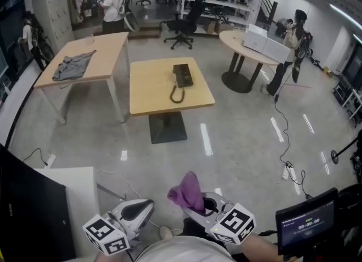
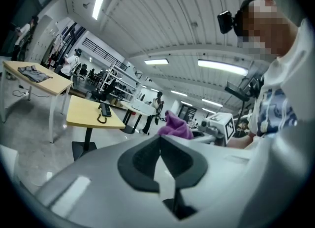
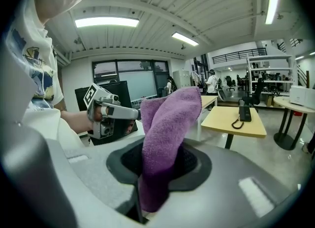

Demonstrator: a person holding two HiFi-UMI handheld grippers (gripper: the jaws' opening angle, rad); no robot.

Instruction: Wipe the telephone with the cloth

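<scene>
Ceiling strip lights lit the room evenly and brightly; their glare streaked the polished floor; both gripper views bowed heavily, edges vignetted black; close foreground fell soft.

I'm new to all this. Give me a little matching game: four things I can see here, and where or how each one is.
1 purple cloth
2 telephone
3 grey garment
4 left gripper

A on the square table
B shut, empty
C clamped in the right gripper
D on the long table

Pairs: 1-C, 2-A, 3-D, 4-B
</scene>
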